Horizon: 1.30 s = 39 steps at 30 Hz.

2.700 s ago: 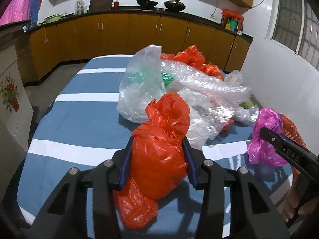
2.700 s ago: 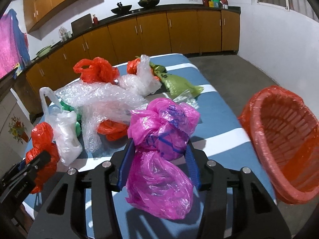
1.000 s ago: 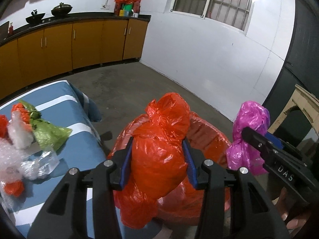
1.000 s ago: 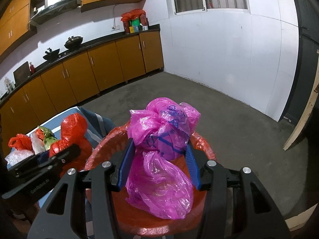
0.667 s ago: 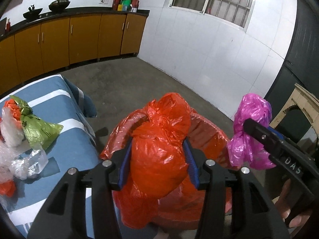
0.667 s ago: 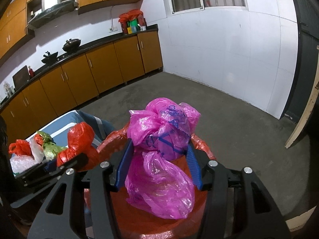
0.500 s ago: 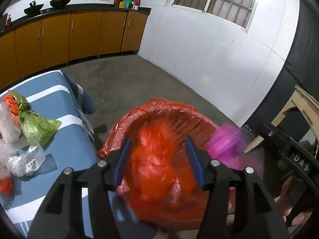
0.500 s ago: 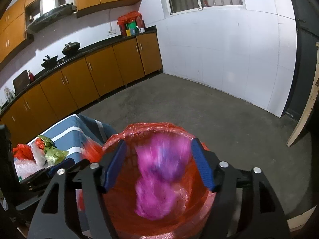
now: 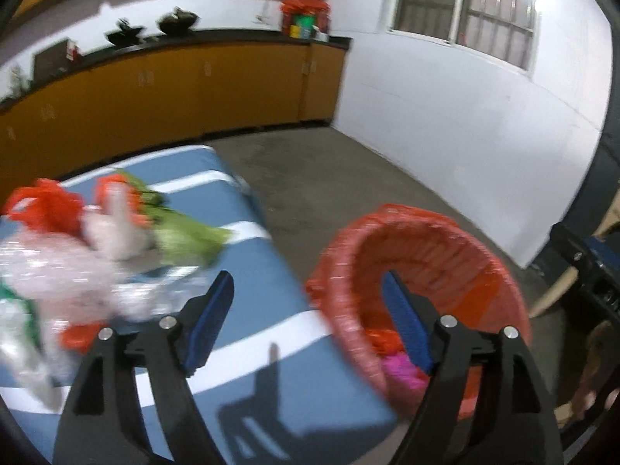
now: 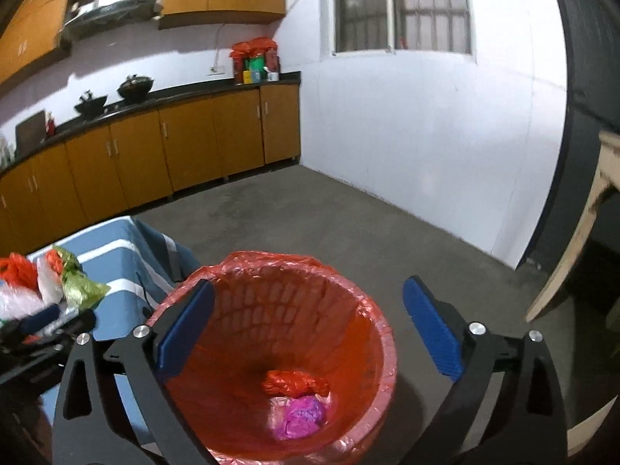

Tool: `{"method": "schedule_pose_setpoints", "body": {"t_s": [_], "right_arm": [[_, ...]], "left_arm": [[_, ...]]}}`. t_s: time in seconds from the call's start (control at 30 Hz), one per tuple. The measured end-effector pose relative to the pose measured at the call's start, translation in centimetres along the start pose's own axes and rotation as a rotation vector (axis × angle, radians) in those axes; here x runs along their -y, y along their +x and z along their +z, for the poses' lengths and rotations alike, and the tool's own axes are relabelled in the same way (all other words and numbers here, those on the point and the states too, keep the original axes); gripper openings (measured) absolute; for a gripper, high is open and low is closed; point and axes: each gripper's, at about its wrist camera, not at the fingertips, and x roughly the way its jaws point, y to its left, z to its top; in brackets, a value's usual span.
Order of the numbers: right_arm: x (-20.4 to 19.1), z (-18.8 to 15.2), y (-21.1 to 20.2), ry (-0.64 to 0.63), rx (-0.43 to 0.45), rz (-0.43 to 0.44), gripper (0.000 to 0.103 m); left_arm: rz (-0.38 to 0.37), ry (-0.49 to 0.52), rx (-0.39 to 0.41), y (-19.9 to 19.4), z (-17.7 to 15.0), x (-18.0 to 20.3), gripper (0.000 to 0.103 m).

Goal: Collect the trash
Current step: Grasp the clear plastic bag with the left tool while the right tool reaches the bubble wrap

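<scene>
Both tongs gape wide and empty: right gripper [image 10: 308, 331] above the lined basket [image 10: 372, 310] (lower centre) holding an orange bag [image 10: 294, 383] and pink bag [image 10: 298, 416]; left gripper [image 9: 308, 319] at the table [image 9: 248, 352] edge.

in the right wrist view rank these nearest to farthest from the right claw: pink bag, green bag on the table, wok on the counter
1. pink bag: just below the right claw, at the bottom of the red basket.
2. green bag: left, on the striped table.
3. wok: far back on the counter.
</scene>
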Motion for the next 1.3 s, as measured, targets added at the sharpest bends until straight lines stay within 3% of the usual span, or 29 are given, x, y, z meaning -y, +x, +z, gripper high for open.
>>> {"method": "schedule_pose_setpoints", "body": {"t_s": [0.17, 0.5, 0.63, 0.77, 1.07, 1.17, 1.23, 1.3], "right_arm": [[-3.4, -0.1, -0.5, -0.058, 0.008, 0.092, 0.1], [-13.2, -1.3, -1.9, -0.173, -0.023, 0.355, 0.099], [-16.8, -2.0, -2.9, -0.216, -0.028, 0.427, 0.098], [-18.6, -2.5, -3.3, -0.235, -0.038, 0.446, 0.097], [-19.5, -3.2, -3.1, -0.263, -0.048, 0.417, 0.097], [-19.4, -3.4, -2.7, -0.259, -0.055, 0.411, 0.097], [-19.4, -3.5, -2.5, -0.257, -0.062, 0.411, 0.096], [-19.4, -3.7, -2.2, -0.258, -0.068, 0.412, 0.095]], "left_arm": [[0.118, -0.022, 0.034, -2.7, -0.8, -4.1, 0.081], [0.336, -0.206, 0.09, -10.1, -4.2, -15.9, 0.082], [0.376, -0.286, 0.083, -11.6, -5.6, -19.8, 0.082], [0.376, -0.334, 0.052, -11.6, -6.5, -21.4, 0.081], [0.38, -0.411, -0.078, -6.7, -7.2, -22.9, 0.065], [0.36, -0.444, -0.089, -6.1, -7.6, -24.0, 0.048], [0.347, -0.457, -0.095, -6.1, -7.8, -24.7, 0.03], [0.333, -0.464, -0.093, -6.3, -8.1, -25.4, 0.024]]}}
